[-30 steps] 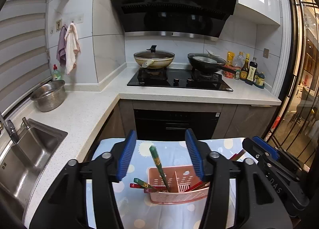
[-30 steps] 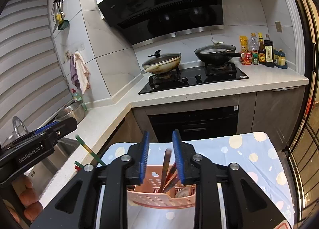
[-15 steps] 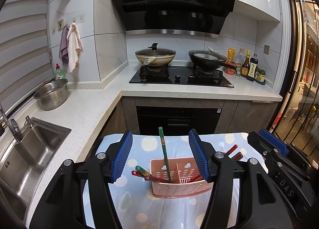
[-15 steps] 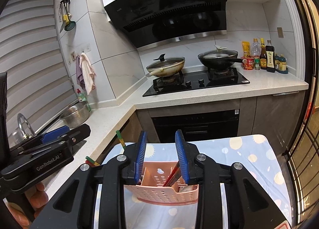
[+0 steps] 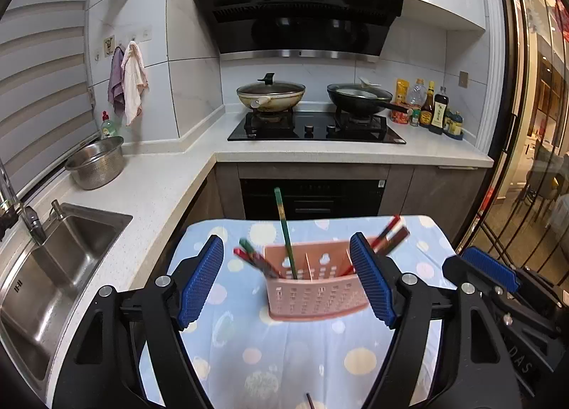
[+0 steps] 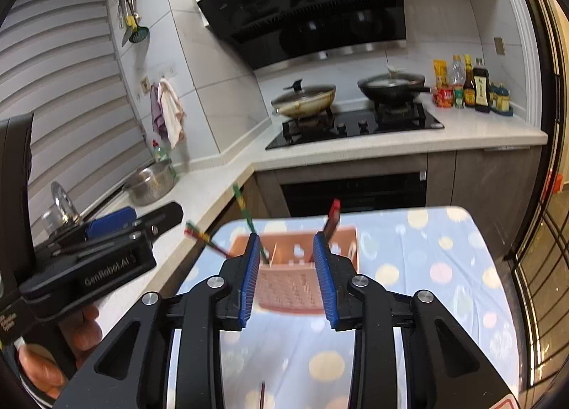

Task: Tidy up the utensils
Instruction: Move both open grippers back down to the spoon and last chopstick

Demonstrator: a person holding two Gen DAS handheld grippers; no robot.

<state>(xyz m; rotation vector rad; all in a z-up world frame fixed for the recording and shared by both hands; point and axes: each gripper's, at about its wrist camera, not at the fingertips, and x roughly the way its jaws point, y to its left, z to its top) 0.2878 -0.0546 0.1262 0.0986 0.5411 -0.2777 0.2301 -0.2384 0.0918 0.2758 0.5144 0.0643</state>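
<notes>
A home kitchen: gas hob [image 5: 316, 126] with pans under a black extractor hood [image 5: 298, 3], steel sink [image 5: 53, 266], sauce bottles [image 5: 432, 108].

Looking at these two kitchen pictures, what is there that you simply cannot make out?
- Pink utensil basket, right wrist view: motion blur and the right hand-held gripper hide its compartments.
- Dark stick, left wrist view: cut off by the bottom edge; unidentifiable.
- Sauce bottles, left wrist view: labels too small to read.
- Red chopsticks, left wrist view: blurred, count unclear.
</notes>
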